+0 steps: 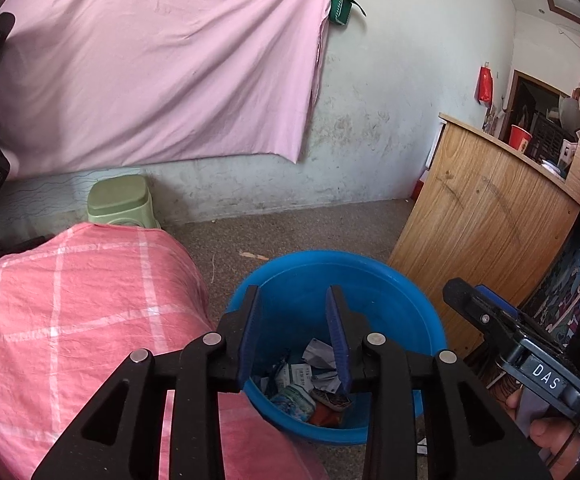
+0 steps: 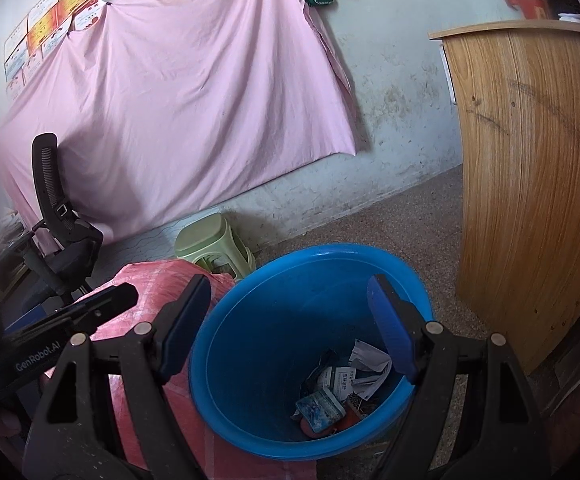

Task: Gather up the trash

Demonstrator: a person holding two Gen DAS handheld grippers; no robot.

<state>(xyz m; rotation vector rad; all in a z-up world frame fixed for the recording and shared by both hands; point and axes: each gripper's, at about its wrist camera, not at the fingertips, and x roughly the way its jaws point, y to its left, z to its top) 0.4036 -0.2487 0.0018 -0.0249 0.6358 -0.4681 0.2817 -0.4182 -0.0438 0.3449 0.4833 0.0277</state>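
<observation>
A blue plastic bin [image 1: 390,300] stands on the floor beside the table; it also shows in the right wrist view [image 2: 250,340]. Several pieces of trash [image 1: 310,388] lie at its bottom: crumpled paper, small packets and wrappers [image 2: 342,388]. My left gripper [image 1: 296,304] is open and empty, held above the bin's mouth. My right gripper [image 2: 290,292] is wide open and empty, also above the bin. The right gripper's body shows in the left wrist view [image 1: 510,340], and the left gripper's body shows in the right wrist view [image 2: 70,320].
A table under a pink checked cloth [image 1: 70,312] sits left of the bin. A green stool [image 1: 122,200] and a black office chair [image 2: 58,220] stand behind it. A wooden counter [image 1: 490,220] stands to the right. A pink sheet [image 1: 150,72] hangs on the wall.
</observation>
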